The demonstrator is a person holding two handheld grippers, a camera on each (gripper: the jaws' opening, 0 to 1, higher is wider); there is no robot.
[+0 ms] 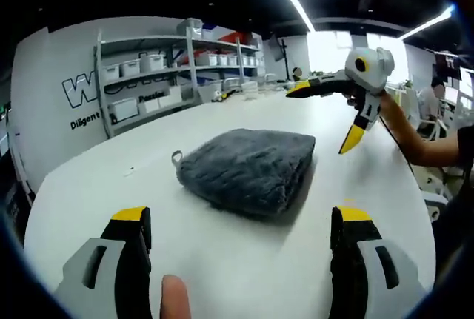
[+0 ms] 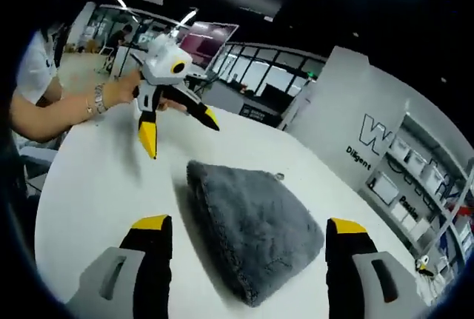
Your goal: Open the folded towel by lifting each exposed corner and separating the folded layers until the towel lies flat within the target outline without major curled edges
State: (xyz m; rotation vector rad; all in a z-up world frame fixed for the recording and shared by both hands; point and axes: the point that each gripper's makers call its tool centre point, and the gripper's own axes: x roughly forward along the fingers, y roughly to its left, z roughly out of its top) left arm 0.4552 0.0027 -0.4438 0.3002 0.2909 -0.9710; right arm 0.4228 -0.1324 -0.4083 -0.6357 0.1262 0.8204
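A grey fluffy towel lies folded into a thick square on the white table, with a small hang loop at one corner. My left gripper is open, its yellow-tipped jaws wide apart short of the towel's near edge. In the right gripper view it hovers above the table beyond the towel, held by a hand. My right gripper is also open, its jaws spanning the towel's near end. In the left gripper view it hangs in the air past the towel's far right corner, jaws spread.
Metal shelves with white bins stand against a lettered white wall behind the table. A person's arm with a wristband reaches over the table. Another person sits at the far right. The table's rounded edge curves nearby.
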